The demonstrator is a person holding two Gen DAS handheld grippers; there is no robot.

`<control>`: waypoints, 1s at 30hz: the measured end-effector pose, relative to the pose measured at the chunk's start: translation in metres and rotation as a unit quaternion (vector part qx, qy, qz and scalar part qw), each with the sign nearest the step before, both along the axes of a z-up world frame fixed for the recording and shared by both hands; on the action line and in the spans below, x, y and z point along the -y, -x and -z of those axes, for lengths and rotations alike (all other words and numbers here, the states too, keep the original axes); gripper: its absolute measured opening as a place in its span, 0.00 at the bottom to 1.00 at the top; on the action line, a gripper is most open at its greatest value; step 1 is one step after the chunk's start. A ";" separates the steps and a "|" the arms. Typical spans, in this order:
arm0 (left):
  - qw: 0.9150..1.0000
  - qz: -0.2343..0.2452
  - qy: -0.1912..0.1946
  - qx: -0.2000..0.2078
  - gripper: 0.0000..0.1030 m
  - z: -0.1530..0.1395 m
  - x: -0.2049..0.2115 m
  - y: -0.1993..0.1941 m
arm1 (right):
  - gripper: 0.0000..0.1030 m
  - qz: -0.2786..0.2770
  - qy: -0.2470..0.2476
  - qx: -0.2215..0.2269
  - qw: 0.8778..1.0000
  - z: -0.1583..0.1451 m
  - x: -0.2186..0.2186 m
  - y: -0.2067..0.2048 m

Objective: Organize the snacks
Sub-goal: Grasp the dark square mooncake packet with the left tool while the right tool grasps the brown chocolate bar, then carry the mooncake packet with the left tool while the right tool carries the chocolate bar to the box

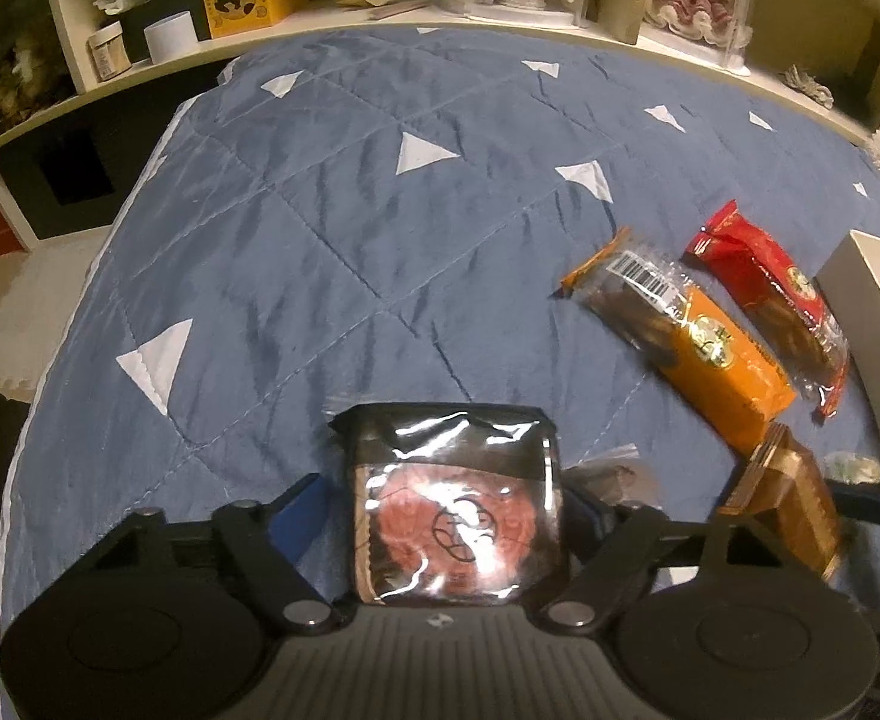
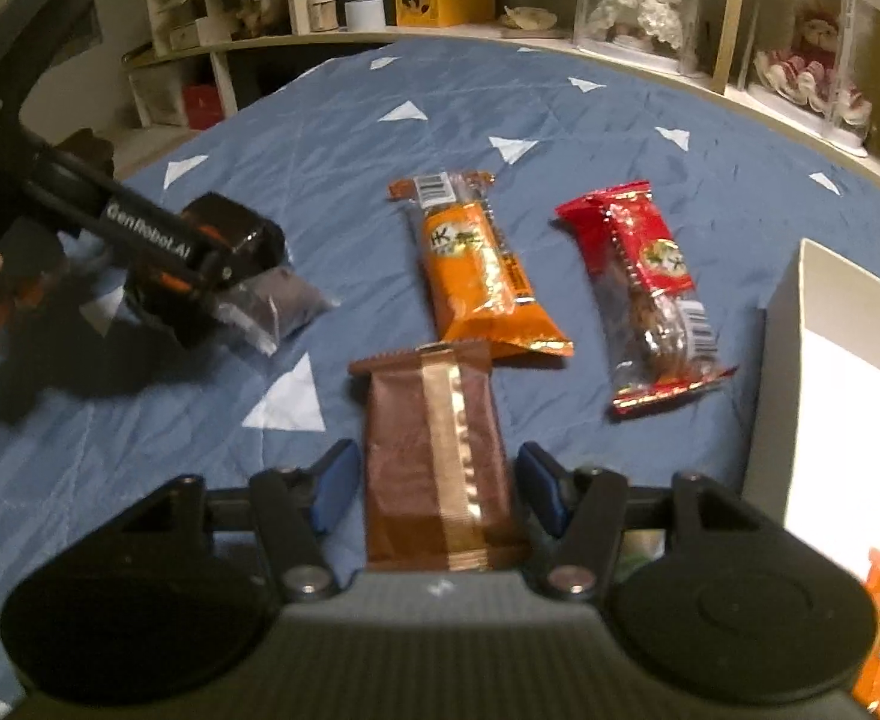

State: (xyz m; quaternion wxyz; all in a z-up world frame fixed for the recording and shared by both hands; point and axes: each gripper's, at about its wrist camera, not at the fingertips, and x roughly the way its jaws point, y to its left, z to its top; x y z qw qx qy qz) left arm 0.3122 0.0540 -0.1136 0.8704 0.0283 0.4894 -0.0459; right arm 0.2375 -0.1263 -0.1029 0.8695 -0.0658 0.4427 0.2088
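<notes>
Blue quilt [image 1: 320, 240] bears four snack packets [image 2: 476, 276]: right fingers [image 2: 338, 486] open astride brown bar [image 2: 434, 468], left fingers [image 1: 299, 519] around black packet [image 1: 458, 516], grip unclear

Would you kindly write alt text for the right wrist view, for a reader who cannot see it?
The right gripper straddles a brown snack bar on a blue quilt, its blue pads either side. Beyond lie an orange packet and a red packet; a white box stands at right. At left, the left gripper holds a dark packet.
</notes>
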 end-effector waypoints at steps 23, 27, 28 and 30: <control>0.997 -0.018 0.056 0.057 0.62 -0.064 0.012 0.049 | 0.46 0.081 -0.074 0.000 0.994 -0.042 0.023 0.014; 0.996 -0.013 0.068 0.065 0.62 -0.073 0.021 0.059 | 0.46 0.102 -0.080 0.009 0.992 -0.058 0.029 0.017; 0.995 -0.011 0.070 0.068 0.62 -0.075 0.024 0.062 | 0.46 0.105 -0.080 0.013 0.991 -0.063 0.031 0.017; 0.994 -0.011 0.075 0.076 0.62 -0.079 0.027 0.066 | 0.46 0.108 -0.075 0.023 0.991 -0.072 0.035 0.021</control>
